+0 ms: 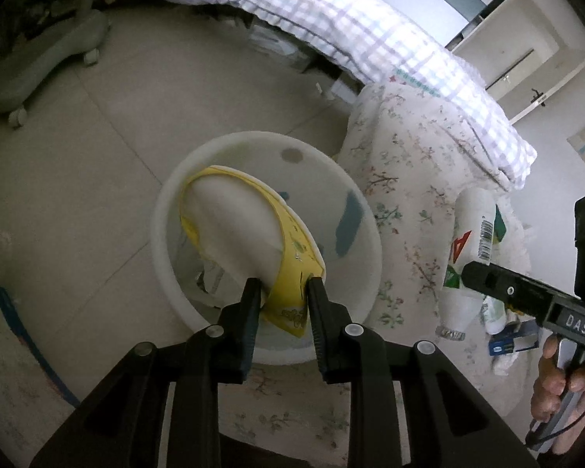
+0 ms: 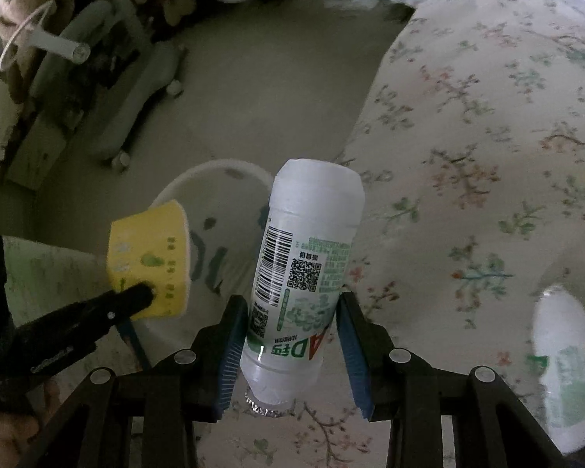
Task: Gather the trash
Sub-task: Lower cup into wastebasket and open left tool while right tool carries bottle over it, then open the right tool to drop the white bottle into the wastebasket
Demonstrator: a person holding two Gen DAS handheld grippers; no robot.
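My left gripper [image 1: 284, 282] is shut on the rim of a yellow paper cup [image 1: 288, 234], which hangs tilted over the open white bin [image 1: 163, 210]. The right wrist view shows the same cup [image 2: 148, 257] at the left, pinched by the left gripper [image 2: 144, 292] over the bin [image 2: 214, 167]. My right gripper [image 2: 292, 298] is shut on a white plastic bottle [image 2: 308, 241] with a green label, held neck down and cap off, just right of the bin. From the left wrist, that bottle [image 1: 474, 226] and the right gripper [image 1: 468, 273] are at the right.
A floral quilt [image 2: 468, 156] is heaped right of the bin, with a second white bottle [image 2: 565, 370] on it. A small blue box [image 1: 511, 343] lies nearby. A bed with a checked cover [image 1: 370, 31] runs behind. A grey chair base on castors [image 1: 39, 70] stands at the far left.
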